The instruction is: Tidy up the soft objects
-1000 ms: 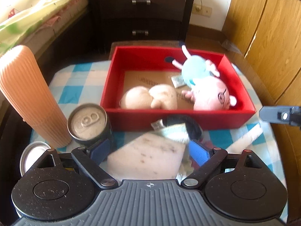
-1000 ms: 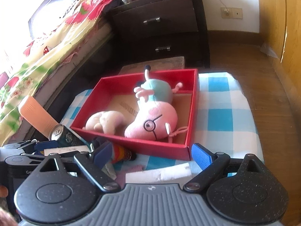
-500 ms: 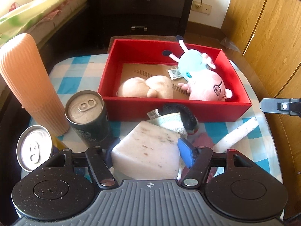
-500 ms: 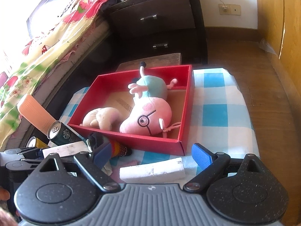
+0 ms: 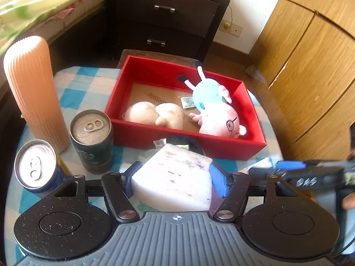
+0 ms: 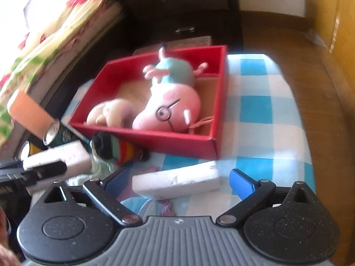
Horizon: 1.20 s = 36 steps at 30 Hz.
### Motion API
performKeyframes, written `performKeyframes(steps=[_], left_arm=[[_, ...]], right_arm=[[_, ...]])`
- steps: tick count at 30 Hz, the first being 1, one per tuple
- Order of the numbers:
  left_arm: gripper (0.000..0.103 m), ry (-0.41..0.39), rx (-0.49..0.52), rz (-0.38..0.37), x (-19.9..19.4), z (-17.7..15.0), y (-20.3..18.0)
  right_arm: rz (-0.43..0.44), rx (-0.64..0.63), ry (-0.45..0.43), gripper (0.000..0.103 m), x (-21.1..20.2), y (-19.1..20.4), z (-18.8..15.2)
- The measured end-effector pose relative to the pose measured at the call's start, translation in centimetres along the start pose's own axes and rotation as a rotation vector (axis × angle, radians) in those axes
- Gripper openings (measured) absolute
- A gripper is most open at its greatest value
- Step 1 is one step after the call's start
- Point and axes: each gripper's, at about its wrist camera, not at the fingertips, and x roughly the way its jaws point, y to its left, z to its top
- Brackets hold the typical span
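Lifted since a second ago, the sponge (image 5: pixel 175 177) sits pinched in my left hand-held gripper (image 5: pixel 175 180), light and squashy at its sides, my right hand-held gripper (image 6: pixel 177 181) open over the foam bar (image 6: pixel 176 181), box (image 5: pixel 221 147) beyond.

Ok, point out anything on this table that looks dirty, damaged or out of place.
The white foam block clamped in the left gripper is speckled with brown stains. The pink pig plush lies tipped over in the red cardboard box. A striped sock bundle is outside it.

Left gripper (image 5: pixel 175 180) clamps white sponge (image 5: pixel 174 178) before red box (image 5: pixel 221 145)
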Motion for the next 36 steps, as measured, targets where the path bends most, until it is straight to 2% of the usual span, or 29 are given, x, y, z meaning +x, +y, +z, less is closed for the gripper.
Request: performKeyframes(steps=[10,11,12,13,15,20,22,23,24,26,28,31,36], left_arm=[[0.066,0.001,-0.024,-0.006,-0.1,-0.1,0.3],[0.066,0.001,-0.025,-0.006,-0.1,-0.1,0.3],[0.066,0.001,-0.027,-0.007,-0.1,-0.1,0.3],[0.066,0.001,-0.027,-0.008,-0.1,-0.1,0.2],[0.067,0.001,-0.025,-0.010,-0.1,-0.1,0.1],[0.067,0.002,-0.020,-0.017,-0.1,-0.1,-0.1],[0.067,0.003,-0.024,-0.017,-0.1,0.0,0.0],[0.067,0.003,-0.027,-0.018,-0.1,0.0,0.0],[0.067,0.002,-0.029,-0.020,-0.1,0.0,0.0],[0.068,0.001,-0.032,-0.024,0.0,0.1,0.0],[0.068,0.000,-0.028,-0.027,0.0,0.2,-0.2],[0.068,0.003,-0.029,-0.030,0.0,0.2,-0.3],[0.068,0.003,-0.030,-0.038,0.1,0.3,-0.4]], right_arm=[[-0.019,-0.050,0.061,0.079,2.7,1.2,-0.2],[-0.024,-0.047,0.064,0.076,2.9,1.1,-0.2],[-0.026,-0.040,0.065,0.065,3.0,0.9,-0.2],[-0.015,-0.031,0.071,0.058,3.1,0.7,-0.2],[0.039,0.012,0.085,0.038,3.0,0.2,0.0],[0.058,0.004,0.067,0.031,2.3,0.3,0.1],[0.059,0.021,0.059,0.031,2.0,-0.1,0.3],[0.056,0.023,0.058,0.039,1.9,-0.3,0.5],[0.052,0.031,0.054,0.056,1.7,-0.5,0.7],[0.021,0.050,0.017,0.073,1.2,-1.1,0.9],[-0.002,0.059,-0.014,0.074,0.8,-1.6,1.2],[-0.030,0.057,-0.010,0.076,0.9,-2.2,1.5],[0.040,0.017,0.010,0.076,1.7,-2.1,1.7]])
